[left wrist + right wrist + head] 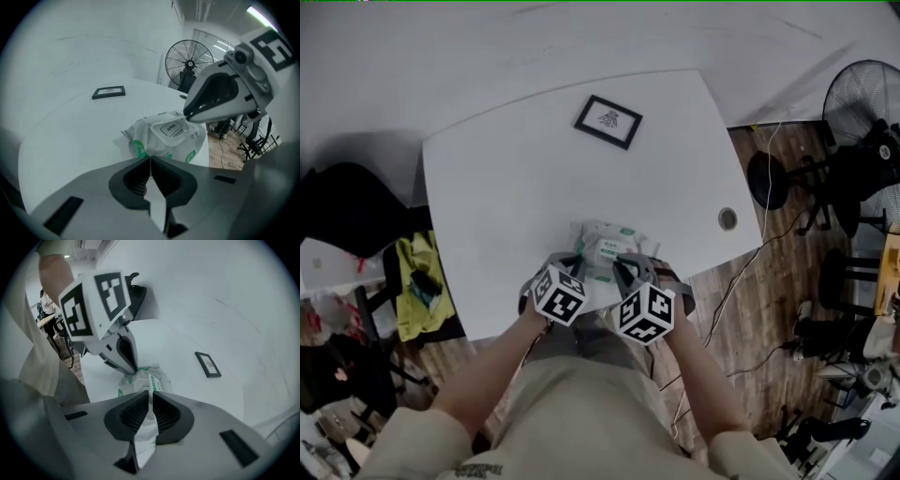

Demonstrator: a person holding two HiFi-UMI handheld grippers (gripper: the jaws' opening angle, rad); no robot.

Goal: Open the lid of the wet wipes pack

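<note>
The wet wipes pack lies near the front edge of the white table, white with green print. Its flip lid is marked OPEN and lies flat and closed. My left gripper is at the pack's left end; in the left gripper view its jaws are closed with a strip of white film pinched between them. My right gripper is at the other end, and in the right gripper view white film with green print runs between its closed pads. Each gripper shows in the other's view, the right and the left.
A small black picture frame lies flat at the table's far side. A round cable hole sits near the right edge. Standing fans, chair bases and cables are on the wooden floor to the right. A chair with yellow cloth stands at the left.
</note>
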